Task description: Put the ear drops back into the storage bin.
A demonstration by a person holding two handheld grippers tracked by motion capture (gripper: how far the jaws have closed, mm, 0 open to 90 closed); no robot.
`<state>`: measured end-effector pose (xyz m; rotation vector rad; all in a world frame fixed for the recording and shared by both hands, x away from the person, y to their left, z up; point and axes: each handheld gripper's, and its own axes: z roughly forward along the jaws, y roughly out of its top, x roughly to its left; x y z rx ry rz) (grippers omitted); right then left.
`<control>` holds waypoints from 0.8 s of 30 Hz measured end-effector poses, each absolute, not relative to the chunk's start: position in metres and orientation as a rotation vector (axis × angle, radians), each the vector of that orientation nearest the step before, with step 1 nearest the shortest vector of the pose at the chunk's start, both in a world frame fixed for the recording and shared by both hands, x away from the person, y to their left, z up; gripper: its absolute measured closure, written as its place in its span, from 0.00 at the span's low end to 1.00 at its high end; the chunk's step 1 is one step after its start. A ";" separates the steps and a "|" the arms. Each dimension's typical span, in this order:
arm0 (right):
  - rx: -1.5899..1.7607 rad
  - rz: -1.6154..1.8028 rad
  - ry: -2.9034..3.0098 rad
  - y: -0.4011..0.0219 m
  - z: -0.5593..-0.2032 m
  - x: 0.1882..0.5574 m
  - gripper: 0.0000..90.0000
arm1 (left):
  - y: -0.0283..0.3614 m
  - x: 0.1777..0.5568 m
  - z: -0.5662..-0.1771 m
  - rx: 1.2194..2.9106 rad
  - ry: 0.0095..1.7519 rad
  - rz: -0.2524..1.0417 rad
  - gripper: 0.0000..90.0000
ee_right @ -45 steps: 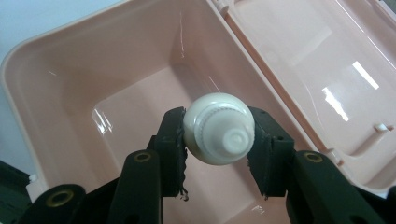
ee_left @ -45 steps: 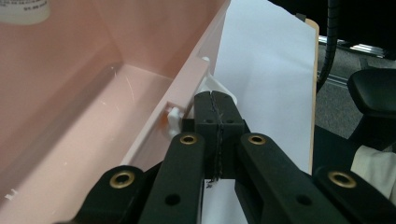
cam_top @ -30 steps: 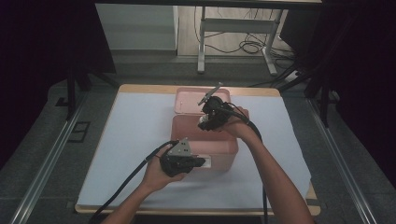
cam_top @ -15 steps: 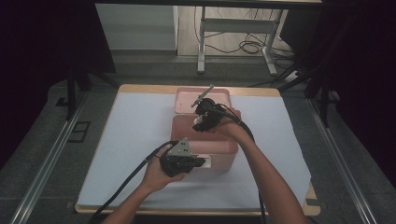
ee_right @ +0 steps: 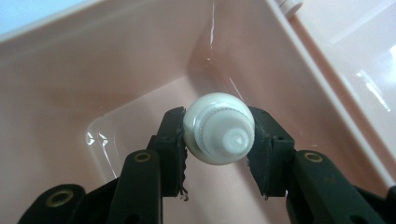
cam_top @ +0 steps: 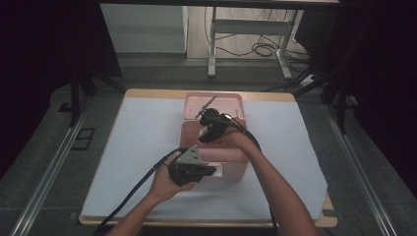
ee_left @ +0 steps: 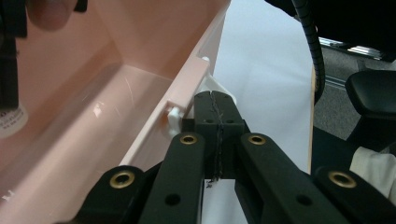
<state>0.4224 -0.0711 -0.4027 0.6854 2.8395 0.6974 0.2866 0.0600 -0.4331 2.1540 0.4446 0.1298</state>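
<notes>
Right gripper (ee_right: 218, 140): its two black jaws stood about half open and pressed on a small white bottle (ee_right: 218, 128), one pad on each side of it.
White bottle: it was held between the pads of the right gripper, with its ribbed white cap turned toward the camera of that gripper; the body behind the cap was hidden.
Place of the bottle: it hung inside the pink box (ee_right: 70, 70), above the bare pink floor and not touching it, as far as I could tell.
Pink box seen from above: the right gripper (cam_top: 209, 129) pointed down into the open box (cam_top: 236, 162) from its far side; the box lid (cam_top: 223, 101) lay flat just behind this gripper.
Left gripper (ee_left: 215, 105): the jaws were fully closed, pad against pad, with only a thin dark seam between them.
What the left gripper touched: its closed tips lay against the white latch (ee_left: 175, 114) on the outer front wall of the pink box (ee_left: 116, 93); I could not tell if anything was pinched between the pads.
Left gripper from above: it (cam_top: 209, 171) sat at the near wall of the box, held in the person's left hand (cam_top: 164, 182).
Under the box: white sheet (cam_top: 142, 147) covering the table.
</notes>
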 end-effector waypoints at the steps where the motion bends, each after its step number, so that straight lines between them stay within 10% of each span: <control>1: 0.681 0.692 2.840 -0.071 -0.404 0.423 0.66 | 0.060 0.287 -0.433 2.155 0.444 0.131 1.00; 24: 0.661 0.613 2.877 -0.059 -0.435 0.431 0.66 | 0.060 0.287 -0.433 2.162 0.436 0.134 1.00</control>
